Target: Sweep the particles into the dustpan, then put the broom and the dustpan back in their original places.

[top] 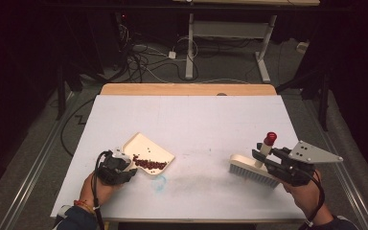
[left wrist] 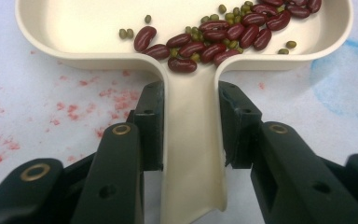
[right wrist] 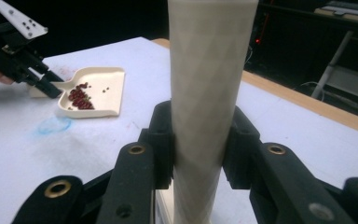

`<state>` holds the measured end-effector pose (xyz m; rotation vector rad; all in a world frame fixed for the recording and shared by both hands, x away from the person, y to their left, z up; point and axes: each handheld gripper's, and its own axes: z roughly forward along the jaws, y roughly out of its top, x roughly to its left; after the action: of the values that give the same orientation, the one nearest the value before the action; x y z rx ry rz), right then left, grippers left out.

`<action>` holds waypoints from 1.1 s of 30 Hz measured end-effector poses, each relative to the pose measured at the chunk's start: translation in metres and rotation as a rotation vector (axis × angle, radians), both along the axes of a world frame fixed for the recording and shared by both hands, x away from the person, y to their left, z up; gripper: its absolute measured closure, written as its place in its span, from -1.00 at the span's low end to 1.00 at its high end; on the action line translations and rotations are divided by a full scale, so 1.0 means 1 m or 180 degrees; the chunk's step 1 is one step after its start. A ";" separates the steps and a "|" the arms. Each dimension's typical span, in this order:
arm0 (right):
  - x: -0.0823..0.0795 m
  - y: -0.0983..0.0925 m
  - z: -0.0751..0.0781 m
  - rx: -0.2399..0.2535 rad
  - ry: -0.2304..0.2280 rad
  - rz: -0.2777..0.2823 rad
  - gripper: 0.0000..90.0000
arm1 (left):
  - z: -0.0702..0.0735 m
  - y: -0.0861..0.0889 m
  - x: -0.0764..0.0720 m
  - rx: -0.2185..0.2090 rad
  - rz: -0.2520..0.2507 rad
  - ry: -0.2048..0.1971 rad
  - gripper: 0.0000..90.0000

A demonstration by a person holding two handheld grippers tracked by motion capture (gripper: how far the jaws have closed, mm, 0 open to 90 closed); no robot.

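Observation:
A cream dustpan (top: 149, 148) rests on the white table at left, holding red kidney beans (left wrist: 223, 35) and small green beans (left wrist: 127, 33) piled toward its handle end. My left gripper (left wrist: 190, 114) is shut on the dustpan's handle (left wrist: 193, 154); from above the left gripper (top: 124, 168) sits at the pan's near left corner. At right, a cream hand brush (top: 251, 168) with pale bristles stands on the table, its red-tipped handle (top: 267, 143) pointing up. My right gripper (top: 264, 160) is shut on that handle (right wrist: 207, 93).
A faint blue ring (top: 159, 182) is drawn on the table just in front of the dustpan. Red smudges (left wrist: 74, 109) mark the surface near the pan. A wooden strip (top: 187, 89) runs along the table's far edge, with desk legs and cables on the floor beyond.

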<state>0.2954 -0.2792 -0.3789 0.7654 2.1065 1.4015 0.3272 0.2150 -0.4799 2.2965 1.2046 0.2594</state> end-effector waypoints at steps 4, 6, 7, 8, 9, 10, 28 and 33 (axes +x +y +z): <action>0.000 -0.001 0.000 0.0015 0.0079 0.0081 0.55 | 0.000 0.000 0.000 -0.0018 0.0036 0.0001 0.40; 0.000 0.000 0.000 -0.0021 0.0116 0.0105 0.55 | 0.000 0.000 0.000 -0.0002 0.0073 -0.0017 0.40; 0.000 0.000 0.000 -0.0031 0.0121 0.0110 0.55 | 0.000 0.000 0.000 0.0003 0.0094 -0.0017 0.40; 0.001 0.000 0.000 -0.0030 0.0135 0.0128 0.55 | 0.000 0.001 0.000 -0.0003 0.0107 -0.0019 0.40; 0.002 0.001 0.001 -0.0027 0.0151 0.0153 0.55 | 0.000 0.001 0.000 -0.0002 0.0127 -0.0023 0.40; 0.002 0.001 0.000 -0.0029 0.0155 0.0182 0.55 | 0.000 0.001 0.000 0.0011 0.0151 -0.0030 0.40; 0.062 0.010 0.002 -0.0078 0.0516 0.0128 0.51 | -0.004 -0.010 0.024 -0.0185 0.0649 -0.0062 0.26; 0.089 0.016 0.001 -0.0123 0.0604 -0.0048 0.46 | -0.004 -0.018 0.018 -0.0211 0.0562 -0.0040 0.15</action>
<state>0.3841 -0.2633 -0.3776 0.9291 2.2581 1.3216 0.3456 0.1967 -0.4835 2.1318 1.3908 0.2926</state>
